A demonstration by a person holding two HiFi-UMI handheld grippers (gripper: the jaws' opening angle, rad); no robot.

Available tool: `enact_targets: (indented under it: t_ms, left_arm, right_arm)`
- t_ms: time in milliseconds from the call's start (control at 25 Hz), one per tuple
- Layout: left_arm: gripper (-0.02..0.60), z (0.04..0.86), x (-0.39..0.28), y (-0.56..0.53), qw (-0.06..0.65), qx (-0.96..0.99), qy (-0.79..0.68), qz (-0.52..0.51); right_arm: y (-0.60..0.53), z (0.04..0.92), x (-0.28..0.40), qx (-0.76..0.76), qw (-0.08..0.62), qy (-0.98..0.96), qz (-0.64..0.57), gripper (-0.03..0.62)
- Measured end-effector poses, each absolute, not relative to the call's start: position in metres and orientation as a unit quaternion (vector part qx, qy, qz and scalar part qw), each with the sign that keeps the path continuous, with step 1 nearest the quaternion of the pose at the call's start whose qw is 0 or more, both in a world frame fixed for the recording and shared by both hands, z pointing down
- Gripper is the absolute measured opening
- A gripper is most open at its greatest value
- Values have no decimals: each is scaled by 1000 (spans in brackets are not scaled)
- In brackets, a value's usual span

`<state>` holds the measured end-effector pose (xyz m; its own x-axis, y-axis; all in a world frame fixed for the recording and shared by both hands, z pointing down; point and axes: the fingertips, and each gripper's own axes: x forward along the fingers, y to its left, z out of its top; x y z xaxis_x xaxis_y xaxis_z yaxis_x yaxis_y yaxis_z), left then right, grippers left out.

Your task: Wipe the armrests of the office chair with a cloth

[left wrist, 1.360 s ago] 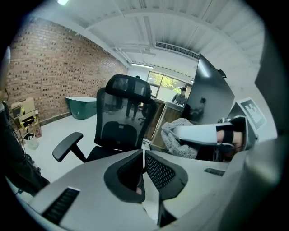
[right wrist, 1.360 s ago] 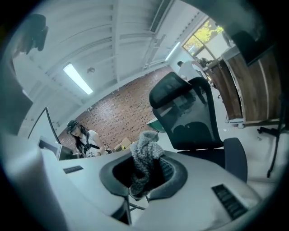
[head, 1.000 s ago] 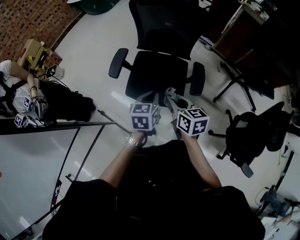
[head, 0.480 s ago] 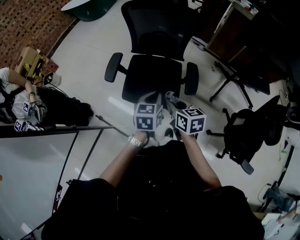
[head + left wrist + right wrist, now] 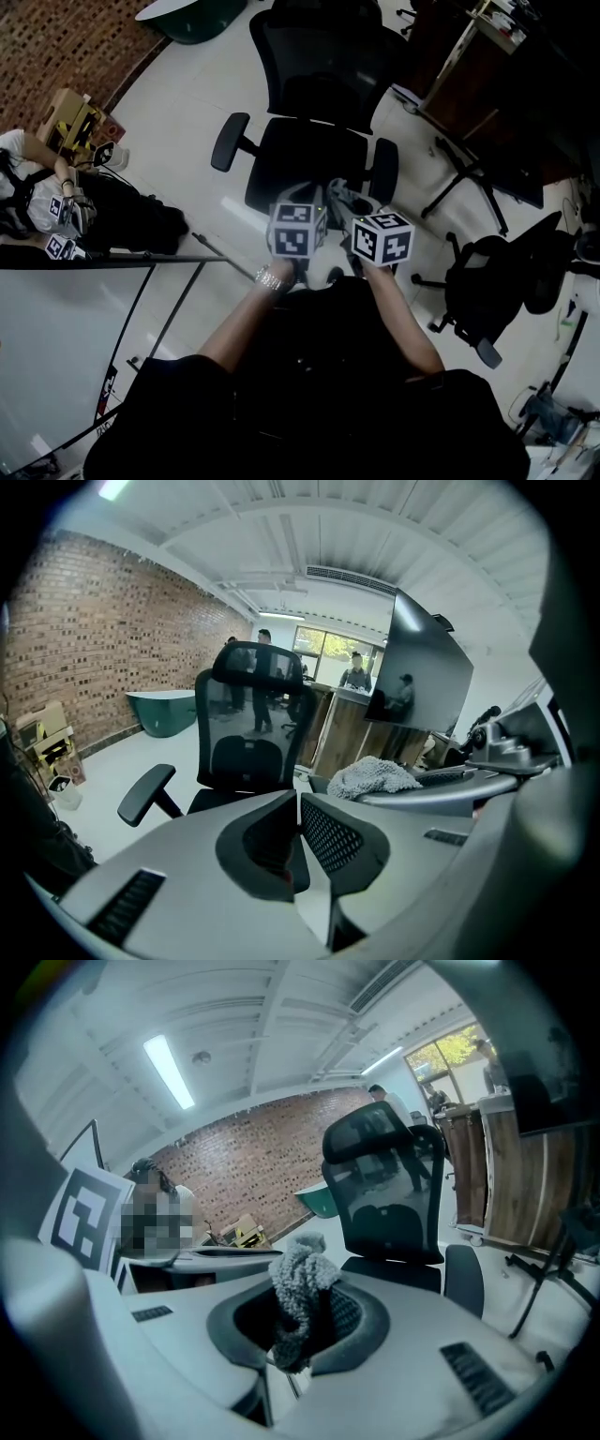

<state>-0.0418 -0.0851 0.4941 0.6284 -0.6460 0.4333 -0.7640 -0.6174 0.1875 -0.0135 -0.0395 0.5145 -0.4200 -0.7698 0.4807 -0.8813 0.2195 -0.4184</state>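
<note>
Since the earlier frame, the office chair (image 5: 305,159) has drifted slightly lower in the head view, while both tongs are kept near the body. The left tongs (image 5: 298,808) are clenched on nothing. The right tongs (image 5: 300,1335) are clamped on the cloth (image 5: 298,1283), a grey bunched tuft standing up between the jaws. The cloth is judged light, soft and limp, so it is best pinched through its bunched middle, with a pad left proud for wiping. The left armrest (image 5: 230,142) and right armrest (image 5: 383,171) lie farther off, untouched; the chair may swivel under pressure.
</note>
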Motion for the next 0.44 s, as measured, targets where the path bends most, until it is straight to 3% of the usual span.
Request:
enact_targets:
  t_ms: [440]
  left_arm:
    - [6, 493, -26, -104, 179, 885, -393, 172]
  right_arm:
    - [-64, 507, -7, 515, 73, -788, 330, 48]
